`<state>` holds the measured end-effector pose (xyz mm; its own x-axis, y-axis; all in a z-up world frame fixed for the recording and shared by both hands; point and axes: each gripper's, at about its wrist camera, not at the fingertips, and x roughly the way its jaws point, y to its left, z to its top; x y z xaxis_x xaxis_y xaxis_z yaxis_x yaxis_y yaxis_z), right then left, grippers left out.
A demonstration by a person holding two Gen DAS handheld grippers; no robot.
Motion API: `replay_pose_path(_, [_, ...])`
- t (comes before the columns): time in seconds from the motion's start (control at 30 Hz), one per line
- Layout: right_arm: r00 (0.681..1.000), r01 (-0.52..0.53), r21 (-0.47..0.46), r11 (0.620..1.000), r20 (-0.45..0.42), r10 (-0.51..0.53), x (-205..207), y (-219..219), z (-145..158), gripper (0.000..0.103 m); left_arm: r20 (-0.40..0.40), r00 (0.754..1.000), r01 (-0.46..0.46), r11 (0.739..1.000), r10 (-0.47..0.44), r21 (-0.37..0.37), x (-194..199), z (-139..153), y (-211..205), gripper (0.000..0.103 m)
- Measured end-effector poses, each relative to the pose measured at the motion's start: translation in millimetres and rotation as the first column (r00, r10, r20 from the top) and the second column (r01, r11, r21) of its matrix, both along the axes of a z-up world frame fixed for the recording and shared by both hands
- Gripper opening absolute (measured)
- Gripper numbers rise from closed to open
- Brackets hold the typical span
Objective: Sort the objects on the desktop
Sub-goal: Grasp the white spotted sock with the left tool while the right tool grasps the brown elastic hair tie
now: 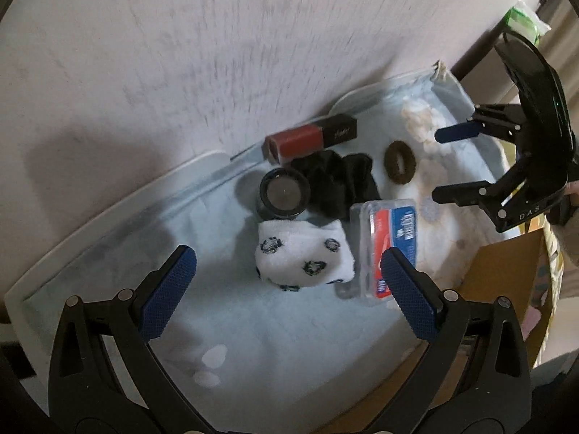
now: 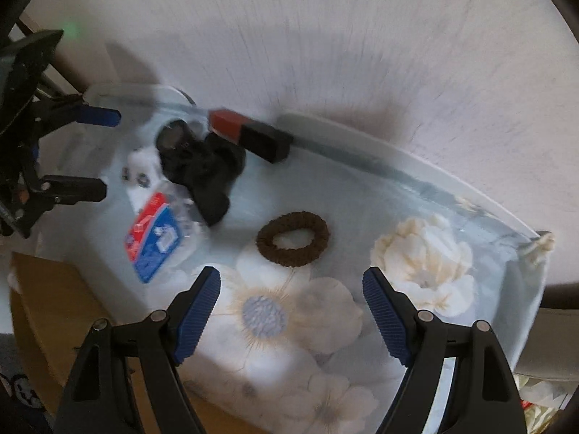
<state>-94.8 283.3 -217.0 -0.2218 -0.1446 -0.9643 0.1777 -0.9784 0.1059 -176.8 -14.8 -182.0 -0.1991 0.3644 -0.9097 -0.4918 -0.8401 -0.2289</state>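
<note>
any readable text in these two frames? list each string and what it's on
"D A S": white letters on the black body of the right gripper, left wrist view.
Red-and-blue label on the clear plastic case: white print, too blurred to read in either view.
Black end of the red-and-black rectangular box: a small pale mark, unreadable.
White sock with dark printed motifs: pictures, no letters.
Nothing else carries text.
</note>
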Motion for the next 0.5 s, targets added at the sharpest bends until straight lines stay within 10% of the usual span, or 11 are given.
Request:
replay_pose_path(0.2, [1.0,-0.005,0.007,1.0,0.013,0.005,-10,-1,-18,0.078,0.026,1.0,0.005,1.0,-0.005,0.009,-8,-15,4,0.098])
replay_pose_path(0.5, [0.998,-0.055,0.072,0.996,-0.002,0.055,-10,-10,-25,0.044,0.083,0.996,0.036,0.998,-0.041,0.058,-8,-29,12,0.054])
